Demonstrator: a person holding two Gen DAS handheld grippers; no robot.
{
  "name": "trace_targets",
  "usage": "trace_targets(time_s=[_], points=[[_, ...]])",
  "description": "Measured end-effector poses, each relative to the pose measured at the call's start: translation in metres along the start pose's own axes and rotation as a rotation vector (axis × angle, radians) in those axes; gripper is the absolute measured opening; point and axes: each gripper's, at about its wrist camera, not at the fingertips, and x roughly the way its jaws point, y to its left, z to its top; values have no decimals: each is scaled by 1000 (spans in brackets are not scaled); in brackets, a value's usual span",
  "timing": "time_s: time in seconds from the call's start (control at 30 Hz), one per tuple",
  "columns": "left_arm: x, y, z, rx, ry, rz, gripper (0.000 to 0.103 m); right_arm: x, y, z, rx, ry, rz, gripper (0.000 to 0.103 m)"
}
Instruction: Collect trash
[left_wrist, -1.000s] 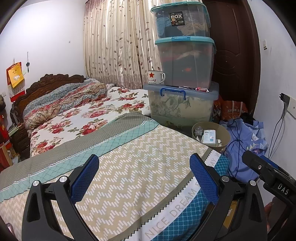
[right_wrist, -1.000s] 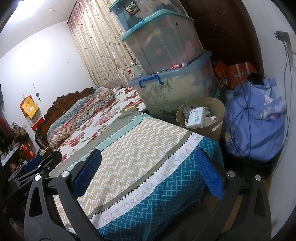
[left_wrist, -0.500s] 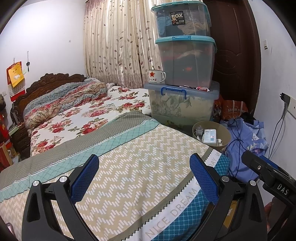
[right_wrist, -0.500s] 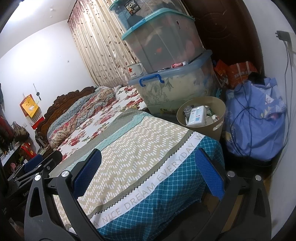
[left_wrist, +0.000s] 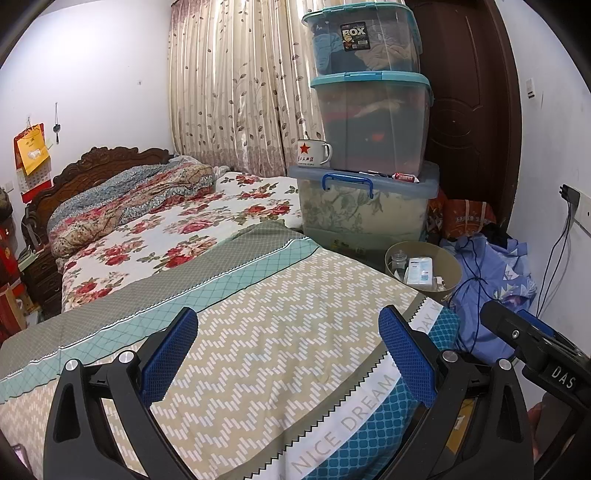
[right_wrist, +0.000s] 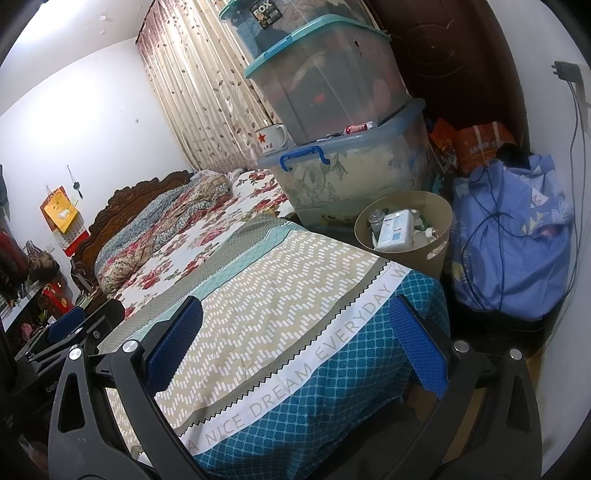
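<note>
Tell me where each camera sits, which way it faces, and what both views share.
Left wrist: on the left gripper, open over the bed, facing the stacked storage boxes; the right gripper's body shows at lower right.
Right wrist: on the right gripper, open at the bed's foot corner, tilted, facing the waste bin and blue bag; the left gripper's body shows at lower left.
Shared: bed, boxes, waste bin, star mug, curtain.

evenly and softly lit from overhead, no hard shadows. brightest on the white wall (left_wrist: 92, 74) at upper left, slightly washed out. sharp through the middle, strongly bowed by fisheye toward black vignetted corners. dim near the dark door (right_wrist: 443, 66).
</note>
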Motion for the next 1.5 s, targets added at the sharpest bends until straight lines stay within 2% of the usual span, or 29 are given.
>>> trace_targets(time_s=[1.5], points=[[-3,3,-2,-27,3,-2,94,0,3,-3,1,8,7,100]])
